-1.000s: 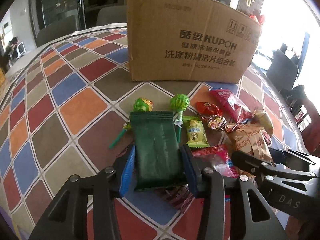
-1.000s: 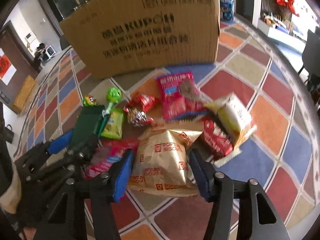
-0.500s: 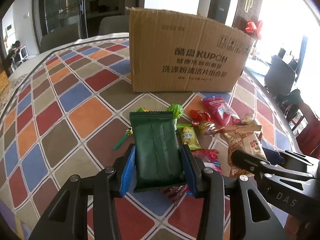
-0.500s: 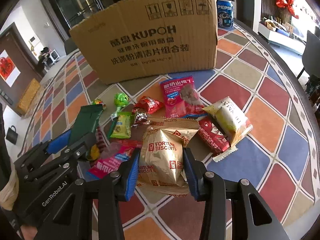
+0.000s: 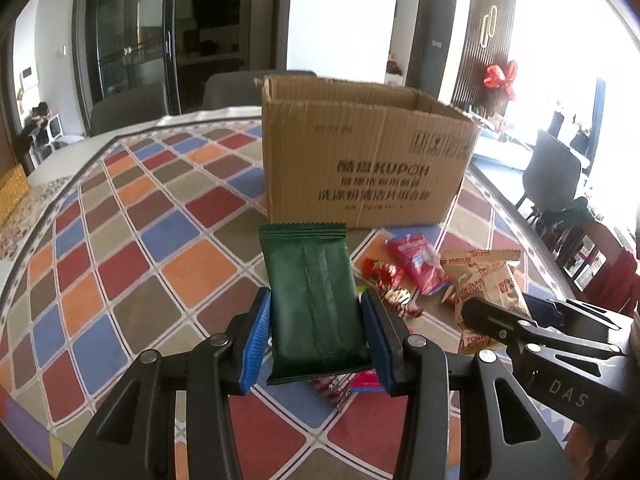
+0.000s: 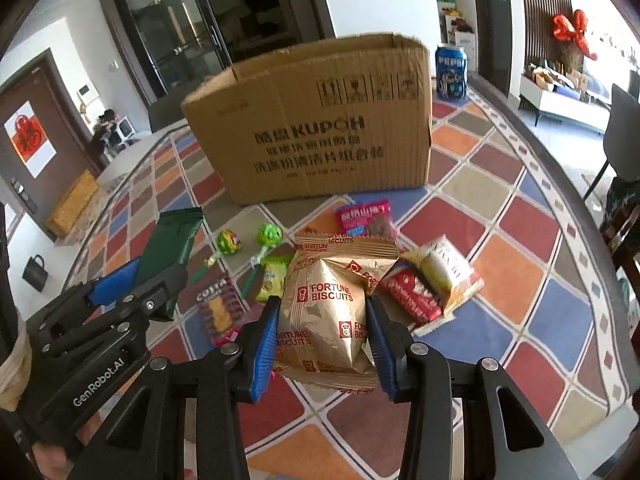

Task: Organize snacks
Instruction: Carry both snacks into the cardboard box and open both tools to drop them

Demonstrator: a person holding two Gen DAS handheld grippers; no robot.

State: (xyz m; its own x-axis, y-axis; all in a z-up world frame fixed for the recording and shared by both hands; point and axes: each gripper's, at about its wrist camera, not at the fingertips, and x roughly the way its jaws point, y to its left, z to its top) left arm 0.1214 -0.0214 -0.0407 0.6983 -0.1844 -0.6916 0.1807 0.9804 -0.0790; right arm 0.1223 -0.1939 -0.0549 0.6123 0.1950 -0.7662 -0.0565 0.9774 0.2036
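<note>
Both packets higher now, each inside its hand-held gripper (image 5: 316, 332).

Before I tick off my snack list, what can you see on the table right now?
cardboard box: one, brown, open top, far side of table
blue can: one, behind the box's right corner
green packet: one, dark green, held in left tongs
biscuit bag: one, gold, held in right tongs
lollipops: two, green, on table before the box
pink packet: one, near the box
red packet: one, right of the bag
cream packet: one, beside the red one
yellow-green packet: one, small
bear-biscuit packet: one, dark red
tablecloth: one, coloured diamonds
tongs: two, black with blue pads, both shut on snacks
</note>
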